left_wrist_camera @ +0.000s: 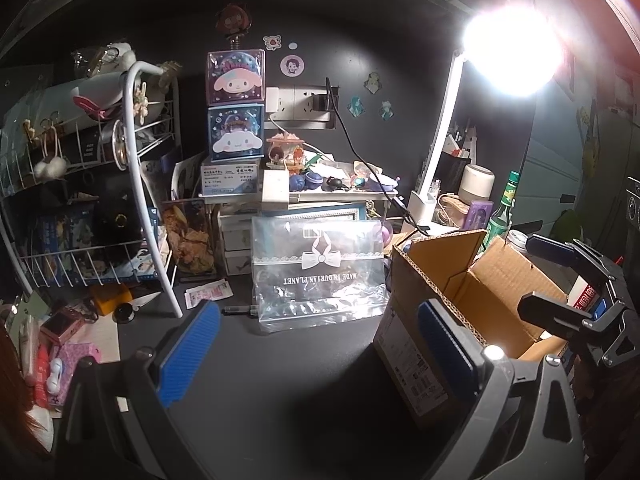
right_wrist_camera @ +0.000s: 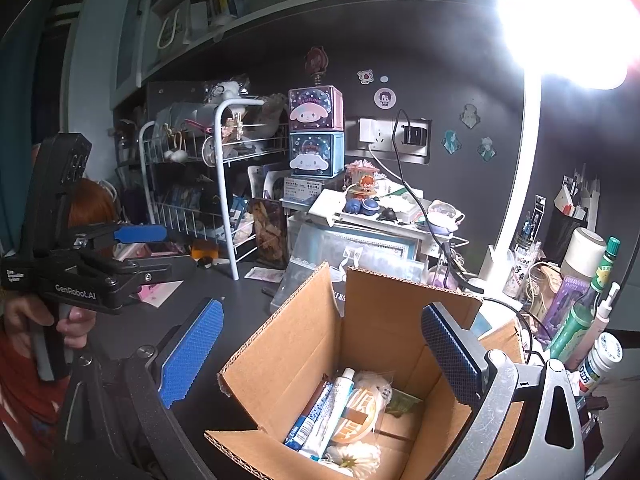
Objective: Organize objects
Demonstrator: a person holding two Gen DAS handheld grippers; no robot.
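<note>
The job looks partly done: the box [right_wrist_camera: 360, 364] already holds tubes [right_wrist_camera: 320, 412], a round packet [right_wrist_camera: 360, 416] and a flower [right_wrist_camera: 354, 458], while the desk [left_wrist_camera: 280, 360] is crowded with loose items. Both tools gape wide and carry nothing. The right tool [right_wrist_camera: 320, 354] hangs over the open box. The left tool [left_wrist_camera: 320, 354] sits beside the box, pointing at a clear bag [left_wrist_camera: 318, 272] standing just ahead on the desk, likely the next pick.

dim room | desk lamp [left_wrist_camera: 508, 48] glare blown out top right | fisheye edges bent, dark
</note>
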